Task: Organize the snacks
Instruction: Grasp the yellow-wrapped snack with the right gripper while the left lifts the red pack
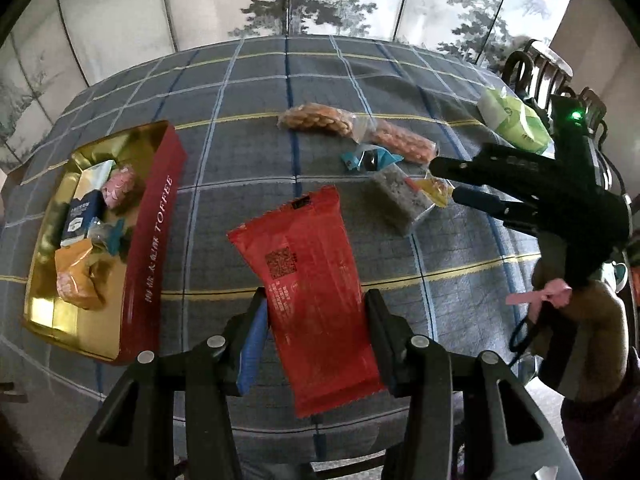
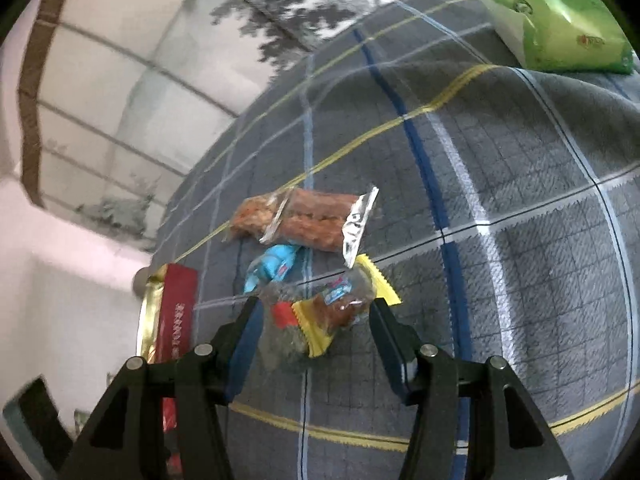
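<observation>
My left gripper (image 1: 314,320) is shut on a long red snack packet (image 1: 308,280) and holds it above the table. A red and gold toffee box (image 1: 132,248) with several snacks inside lies to its left. My right gripper (image 2: 314,330) is open, its fingers on either side of a yellow-edged snack (image 2: 340,312) lying on a clear grey packet (image 2: 288,336); it also shows in the left wrist view (image 1: 444,184). Two orange twist snacks (image 2: 304,218) and a blue candy (image 2: 272,266) lie just beyond.
A green and white tissue pack (image 2: 560,20) sits at the far right of the plaid tablecloth (image 2: 520,200). Dark wooden chair backs (image 1: 532,68) stand behind the table's right side. The box's end shows in the right wrist view (image 2: 176,312).
</observation>
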Demonstrator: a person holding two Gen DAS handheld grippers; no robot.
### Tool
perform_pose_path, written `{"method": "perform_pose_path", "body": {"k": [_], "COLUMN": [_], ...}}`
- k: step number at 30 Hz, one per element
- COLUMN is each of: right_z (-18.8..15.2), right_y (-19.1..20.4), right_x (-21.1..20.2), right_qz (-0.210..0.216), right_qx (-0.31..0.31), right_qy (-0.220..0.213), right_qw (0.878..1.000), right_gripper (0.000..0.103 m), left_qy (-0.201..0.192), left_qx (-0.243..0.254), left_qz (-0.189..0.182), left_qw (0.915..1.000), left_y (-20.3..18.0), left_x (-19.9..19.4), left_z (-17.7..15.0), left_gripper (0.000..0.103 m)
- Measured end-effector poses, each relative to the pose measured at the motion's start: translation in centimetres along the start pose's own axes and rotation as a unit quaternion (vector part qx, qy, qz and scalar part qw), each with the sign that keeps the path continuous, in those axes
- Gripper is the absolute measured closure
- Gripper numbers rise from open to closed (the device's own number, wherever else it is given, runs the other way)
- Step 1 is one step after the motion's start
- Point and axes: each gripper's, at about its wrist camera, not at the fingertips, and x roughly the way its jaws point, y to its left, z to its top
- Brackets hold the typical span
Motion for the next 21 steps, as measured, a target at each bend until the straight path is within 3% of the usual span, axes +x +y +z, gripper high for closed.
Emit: {"method": "perform_pose_path", "body": {"k": [5,8,10,12,16,21], "right_z": [-0.4,-0.9,-0.5,-0.4,-0.8,-0.7], "right_y": [2.0,2.8,2.4,2.2,0.6,-2.3], "right_x": [1.9,2.4,2.4,2.3,-0.5,-3.6], "right_qz": [-0.086,-0.121,-0.125,-0.114,-0.122,-0.162], "right_qx": [-0.023,-0.059,-0.071,-0.09,-0.129,-0.147], "right_qy": [-0.011,-0.027,-0.028,-0.017,-0.027,-0.05], "right_qw": [0.996,0.99,0.989,0.989,0.984,0.974], "right_gripper": [0.047,0.058,0.071,0.075,0.076,0.076], "left_qy": [0.005,0.003,0.0,-0.007,-0.015,-0.025], "left_qx": [-0.006,-0.01,-0.011,-0.012,-0.022,-0.032], "left_qz": [-0.014,-0.018,-0.017,-0.017,-0.016,-0.013], "left_qw": [0.9999,0.9998,0.9998,0.9998,0.9995,0.9991], "left_y": [1.0,1.6,1.8,2.1,2.8,3.5], "left_x": [0.1,-0.2,-0.6,-1.1,-2.0,-2.9], "left_z": [-0.3,-0.6,-0.8,-1.0,-1.3,-1.6], "left_gripper": [0.06,0.06,0.06,0.059,0.059,0.059]}}
